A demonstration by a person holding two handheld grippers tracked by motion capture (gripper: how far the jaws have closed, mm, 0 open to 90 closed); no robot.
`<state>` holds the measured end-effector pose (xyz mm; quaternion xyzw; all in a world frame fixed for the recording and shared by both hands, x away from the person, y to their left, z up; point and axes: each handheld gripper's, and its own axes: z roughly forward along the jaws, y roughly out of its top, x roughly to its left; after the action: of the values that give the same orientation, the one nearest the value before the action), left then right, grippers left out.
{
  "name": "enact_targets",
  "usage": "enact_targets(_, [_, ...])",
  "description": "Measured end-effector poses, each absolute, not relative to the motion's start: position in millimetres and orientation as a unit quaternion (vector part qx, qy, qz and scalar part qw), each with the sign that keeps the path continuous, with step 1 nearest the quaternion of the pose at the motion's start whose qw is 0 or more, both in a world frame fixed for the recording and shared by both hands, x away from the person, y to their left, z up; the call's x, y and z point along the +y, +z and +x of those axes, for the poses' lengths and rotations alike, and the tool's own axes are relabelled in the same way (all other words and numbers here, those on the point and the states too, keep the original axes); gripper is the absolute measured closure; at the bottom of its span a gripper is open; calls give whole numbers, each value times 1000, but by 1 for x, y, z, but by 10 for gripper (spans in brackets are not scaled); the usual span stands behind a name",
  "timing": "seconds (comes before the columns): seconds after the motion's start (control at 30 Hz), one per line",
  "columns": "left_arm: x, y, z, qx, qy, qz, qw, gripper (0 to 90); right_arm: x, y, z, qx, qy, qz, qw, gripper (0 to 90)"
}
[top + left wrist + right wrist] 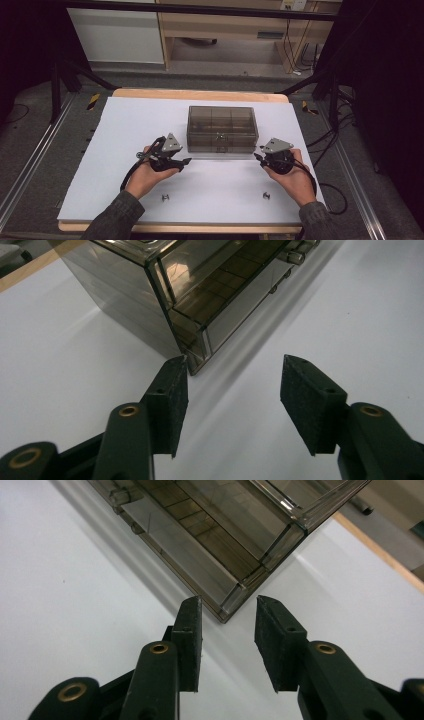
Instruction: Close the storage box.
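Smoky clear plastic box (222, 128) with inner dividers sits at the middle of the white surface (125, 125), lid down and front latch (220, 136) apparently fastened. Left gripper (186, 161) sits just off the box's front left corner; in the left gripper view that gripper (234, 377) has its jaws apart at a middling gap, nothing between them, one pad (172, 390) close beside the corner edge of the box (200, 300). Right gripper (258, 157) is near the front right corner; the right gripper view shows that gripper (229, 611) narrower, jaws straddling the corner tip of the box (225, 535) without pressing on it. Risks from here: the walls are slick and the corners sharp, so a pinch on a corner could slip off or skid the box across the surface; uneven force from the two sides could twist it, and a push against the front could spring the latch. Contents: compartments look empty through the tinted walls, though glare hides parts of them. Two small metal pieces (165, 197) (267, 195) lie on the surface near the front edge, well apart from the box.
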<state>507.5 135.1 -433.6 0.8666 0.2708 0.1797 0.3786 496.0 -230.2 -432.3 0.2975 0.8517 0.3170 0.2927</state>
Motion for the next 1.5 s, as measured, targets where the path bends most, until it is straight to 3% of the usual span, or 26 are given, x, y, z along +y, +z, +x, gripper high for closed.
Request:
enact_targets(0.53, [126, -442, 520, 271, 183, 868, 372, 599, -230, -439, 518, 865, 313, 302, 249, 726])
enact_targets(0.77, [126, -445, 527, 274, 179, 866, 377, 636, -230, -443, 522, 867, 314, 299, 244, 753])
enact_targets(1.3, [128, -444, 529, 270, 176, 872, 367, 815, -233, -442, 524, 871, 322, 293, 230, 801])
enact_targets(1.5, [128, -442, 523, 259, 173, 881, 357, 823, -234, -440, 517, 877, 316, 285, 224, 807])
